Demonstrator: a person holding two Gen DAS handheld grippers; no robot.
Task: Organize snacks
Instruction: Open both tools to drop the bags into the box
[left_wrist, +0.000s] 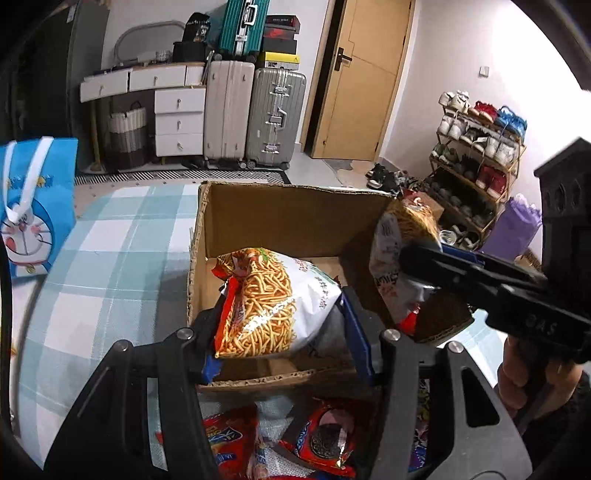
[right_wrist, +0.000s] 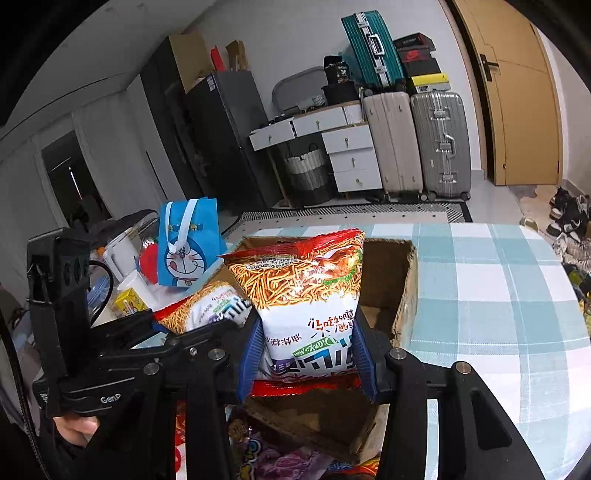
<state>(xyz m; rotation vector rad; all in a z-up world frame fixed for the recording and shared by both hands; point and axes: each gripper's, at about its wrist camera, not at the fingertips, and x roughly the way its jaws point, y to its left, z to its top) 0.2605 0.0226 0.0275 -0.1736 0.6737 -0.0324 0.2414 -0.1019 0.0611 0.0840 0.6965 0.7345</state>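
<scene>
An open cardboard box (left_wrist: 295, 218) stands on a table with a blue checked cloth (left_wrist: 110, 258). My left gripper (left_wrist: 280, 347) is shut on a noodle-snack bag (left_wrist: 269, 299) and holds it over the box's near part. My right gripper (right_wrist: 306, 363) is shut on a second noodle-snack bag (right_wrist: 306, 295), held upright over the box (right_wrist: 388, 280). From the left wrist view that second bag (left_wrist: 402, 251) hangs at the box's right wall, with the right gripper's fingers (left_wrist: 461, 273) reaching in from the right. The left bag (right_wrist: 207, 306) also shows in the right wrist view.
Red cookie packets (left_wrist: 325, 439) and other loose snacks (right_wrist: 280, 458) lie in front of the box. A blue Doraemon bag (left_wrist: 33, 206) stands on the table's left side beside cups and cartons (right_wrist: 125, 280). Suitcases (left_wrist: 251, 114), drawers and a shoe rack (left_wrist: 476, 155) stand behind.
</scene>
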